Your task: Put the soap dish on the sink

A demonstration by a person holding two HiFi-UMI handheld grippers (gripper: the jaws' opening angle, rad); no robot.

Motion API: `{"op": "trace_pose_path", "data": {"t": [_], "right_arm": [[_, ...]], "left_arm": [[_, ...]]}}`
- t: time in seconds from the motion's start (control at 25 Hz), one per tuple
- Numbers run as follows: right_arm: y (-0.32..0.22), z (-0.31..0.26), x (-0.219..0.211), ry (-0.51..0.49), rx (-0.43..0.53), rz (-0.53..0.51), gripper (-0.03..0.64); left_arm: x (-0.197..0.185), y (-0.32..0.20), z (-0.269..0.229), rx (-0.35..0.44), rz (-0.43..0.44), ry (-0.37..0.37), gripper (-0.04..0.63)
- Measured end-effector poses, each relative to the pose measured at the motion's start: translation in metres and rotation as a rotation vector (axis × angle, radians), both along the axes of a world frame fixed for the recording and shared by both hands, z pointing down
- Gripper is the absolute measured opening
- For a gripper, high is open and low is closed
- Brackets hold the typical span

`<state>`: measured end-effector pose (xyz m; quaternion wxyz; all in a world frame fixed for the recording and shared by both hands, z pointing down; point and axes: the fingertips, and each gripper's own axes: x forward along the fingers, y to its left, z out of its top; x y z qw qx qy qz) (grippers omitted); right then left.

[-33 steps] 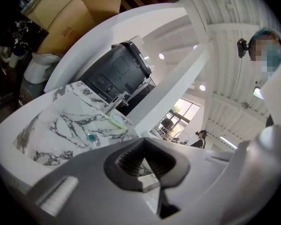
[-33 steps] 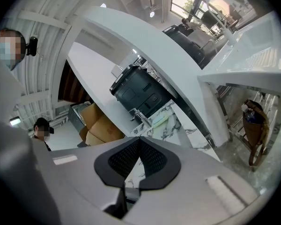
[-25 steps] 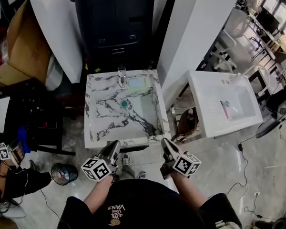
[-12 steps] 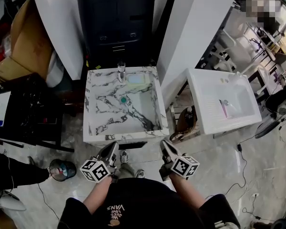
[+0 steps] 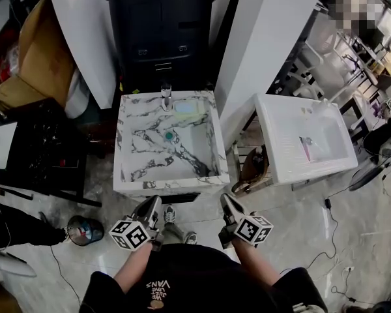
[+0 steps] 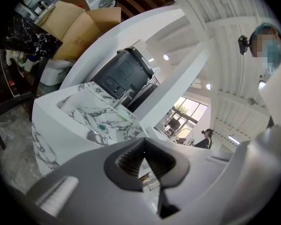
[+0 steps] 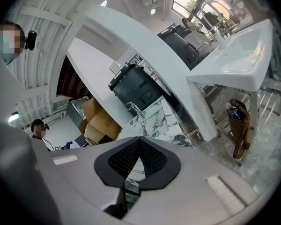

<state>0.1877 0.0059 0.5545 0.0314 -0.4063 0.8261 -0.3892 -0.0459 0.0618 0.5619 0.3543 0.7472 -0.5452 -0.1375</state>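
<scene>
The soap dish [image 5: 186, 108], pale green and white, lies on the back rim of the marble sink [image 5: 133, 178], just right of the chrome faucet [image 5: 165, 96]. In the left gripper view the soap dish [image 6: 123, 114] shows as a pale strip beside the faucet [image 6: 122, 99]. My left gripper [image 5: 155, 201] is shut and empty, hanging just in front of the sink's front edge. My right gripper [image 5: 226, 199] is also shut and empty, off the sink's front right corner. Left gripper [image 6: 144, 142] and right gripper [image 7: 139, 139] both point toward the sink [image 7: 161, 121] from a distance.
A white basin [image 5: 280, 119] stands to the right with a brown bag [image 5: 254, 168] under it. A black cabinet [image 5: 163, 31] is behind the sink, cardboard boxes [image 5: 32, 64] and a dark table [image 5: 45, 149] at left. A metal can [image 5: 85, 230] and cables lie on the floor.
Both grippers have drawn back a little from the sink's front edge, still shut. The person with another marked gripper at the far left has mostly left the view.
</scene>
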Motion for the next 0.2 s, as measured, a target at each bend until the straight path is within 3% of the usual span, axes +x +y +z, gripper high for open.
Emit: {"op": "trace_pose_path", "data": {"t": [0.2], "right_arm": [[0.0019,0.0008,0.0041,-0.007,-0.004,0.008,0.003]], "left_arm": [[0.0033,0.0016,0.0004,0.001,0.0,-0.001,0.052]]}}
